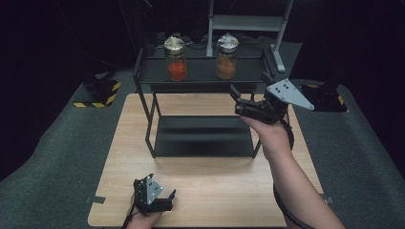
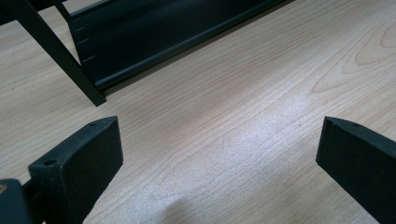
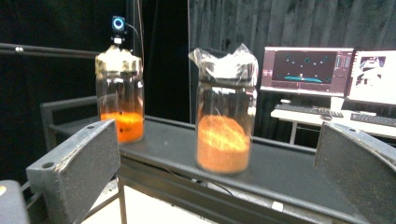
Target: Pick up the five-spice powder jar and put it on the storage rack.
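high: above, facing forward-down | left: close over table (image 2: pixel 243 135) | right: near shelf (image 3: pixel 280 172), shared with high

We see a dim room lit from above, glare on the table (image 2: pixel 261 135), and softly blurred jars (image 3: pixel 223 116).

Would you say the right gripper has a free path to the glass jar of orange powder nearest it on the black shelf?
Probably yes: the right gripper is open and faces the plastic-capped glass jar, with nothing between; the other glass jar stands well aside on the black metal shelf.
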A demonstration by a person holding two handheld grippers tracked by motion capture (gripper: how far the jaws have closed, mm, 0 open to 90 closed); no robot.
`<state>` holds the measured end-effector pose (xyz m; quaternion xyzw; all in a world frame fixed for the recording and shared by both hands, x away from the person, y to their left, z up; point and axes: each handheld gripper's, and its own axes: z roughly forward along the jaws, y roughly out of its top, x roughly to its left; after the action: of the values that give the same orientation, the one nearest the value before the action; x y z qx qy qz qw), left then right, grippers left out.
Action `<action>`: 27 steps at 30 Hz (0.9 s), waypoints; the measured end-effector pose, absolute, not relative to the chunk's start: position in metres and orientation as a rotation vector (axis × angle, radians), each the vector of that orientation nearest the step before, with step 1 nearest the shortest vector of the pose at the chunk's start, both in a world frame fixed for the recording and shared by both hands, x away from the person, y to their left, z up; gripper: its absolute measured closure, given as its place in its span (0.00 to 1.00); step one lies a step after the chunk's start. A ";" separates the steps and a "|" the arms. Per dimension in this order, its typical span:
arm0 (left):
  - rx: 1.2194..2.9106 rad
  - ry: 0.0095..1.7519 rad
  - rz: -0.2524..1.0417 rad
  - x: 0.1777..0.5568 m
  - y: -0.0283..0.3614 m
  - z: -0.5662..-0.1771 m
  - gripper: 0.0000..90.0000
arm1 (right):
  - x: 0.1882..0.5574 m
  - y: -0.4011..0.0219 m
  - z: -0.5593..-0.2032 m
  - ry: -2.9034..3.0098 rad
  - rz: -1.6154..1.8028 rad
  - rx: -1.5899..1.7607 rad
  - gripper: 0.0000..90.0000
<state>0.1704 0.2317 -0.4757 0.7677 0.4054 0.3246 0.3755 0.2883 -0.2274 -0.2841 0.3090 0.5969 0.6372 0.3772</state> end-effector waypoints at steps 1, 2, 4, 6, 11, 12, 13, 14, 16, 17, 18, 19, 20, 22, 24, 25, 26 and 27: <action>1.965 1.037 0.831 0.170 0.232 -0.476 0.01 | 0.287 -0.229 -0.286 1.529 1.629 0.790 0.00; 1.965 1.038 0.831 0.170 0.231 -0.476 0.01 | 0.285 -0.231 -0.289 1.534 1.625 0.789 0.00; 1.966 1.037 0.831 0.170 0.231 -0.476 0.01 | 0.282 -0.234 -0.293 1.543 1.619 0.788 0.00; 1.965 1.037 0.832 0.170 0.231 -0.476 0.01 | 0.279 -0.237 -0.299 1.552 1.610 0.778 0.00; 1.963 1.032 0.831 0.170 0.232 -0.476 0.01 | 0.272 -0.241 -0.311 1.573 1.579 0.775 0.00; 1.963 1.033 0.830 0.170 0.232 -0.476 0.01 | 0.270 -0.242 -0.315 1.578 1.572 0.773 0.00; 1.962 1.034 0.830 0.170 0.232 -0.476 0.01 | 0.268 -0.243 -0.318 1.579 1.570 0.773 0.00; 1.962 1.034 0.829 0.170 0.232 -0.476 0.01 | 0.267 -0.244 -0.320 1.585 1.564 0.770 0.00; 1.962 1.035 0.828 0.170 0.232 -0.476 0.01 | 0.264 -0.245 -0.326 1.596 1.551 0.768 0.00; 1.962 1.035 0.829 0.170 0.232 -0.476 0.01 | 0.262 -0.246 -0.328 1.599 1.549 0.767 0.00; 1.963 1.035 0.828 0.170 0.232 -0.476 0.01 | 0.260 -0.246 -0.332 1.600 1.544 0.765 0.00; 1.962 1.034 0.829 0.170 0.232 -0.476 0.01 | 0.257 -0.246 -0.335 1.603 1.532 0.760 0.00; 1.962 1.034 0.830 0.170 0.232 -0.476 0.01 | 0.256 -0.246 -0.338 1.606 1.525 0.757 0.00; 1.962 1.033 0.830 0.170 0.232 -0.476 0.01 | 0.252 -0.247 -0.344 1.614 1.517 0.756 0.00; 1.961 1.033 0.830 0.170 0.232 -0.476 0.01 | 0.248 -0.248 -0.351 1.625 1.507 0.757 0.00; 1.961 1.033 0.830 0.170 0.232 -0.476 0.01 | 0.246 -0.249 -0.354 1.632 1.501 0.756 0.00; 1.961 1.033 0.829 0.170 0.232 -0.476 0.01 | 0.244 -0.249 -0.358 1.638 1.492 0.757 0.00; 1.961 1.033 0.830 0.170 0.232 -0.476 0.01 | 0.242 -0.250 -0.362 1.644 1.488 0.759 0.00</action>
<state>0.1700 0.2321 -0.4762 0.7672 0.4042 0.3246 0.3776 0.2419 -0.2496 -0.3622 0.2983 0.6463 0.5850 0.3888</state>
